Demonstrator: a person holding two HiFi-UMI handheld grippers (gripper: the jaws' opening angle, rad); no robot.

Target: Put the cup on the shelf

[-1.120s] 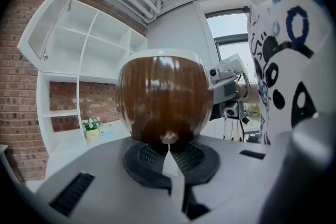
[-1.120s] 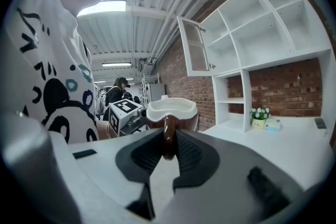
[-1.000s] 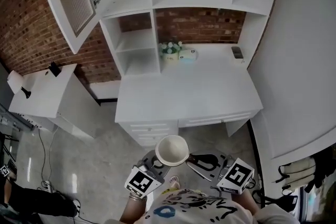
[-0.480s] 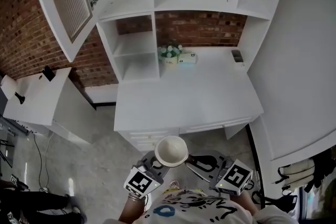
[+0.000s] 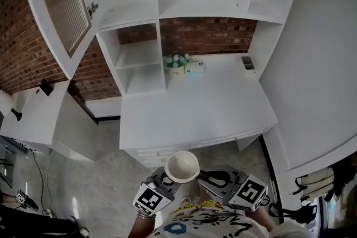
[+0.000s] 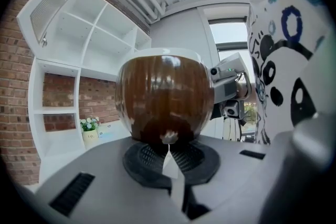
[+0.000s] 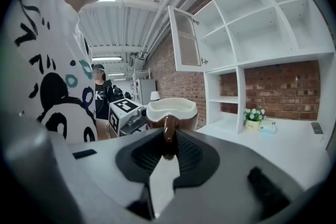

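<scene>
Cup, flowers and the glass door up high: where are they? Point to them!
cup (image 5: pixel 182 165), head view, on its cream inside.
flowers (image 5: pixel 175 59), head view, on the blossoms above the little pot.
glass door (image 5: pixel 54 1), head view, on its ribbed pane.

The right hand-held gripper (image 7: pixel 167 145) pinches the handle of the brown, white-rimmed cup (image 7: pixel 181 113), which stands upright beyond its jaws.

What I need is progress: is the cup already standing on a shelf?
No, the cup is in the air, held by the right gripper, out in front of the desk.
</scene>
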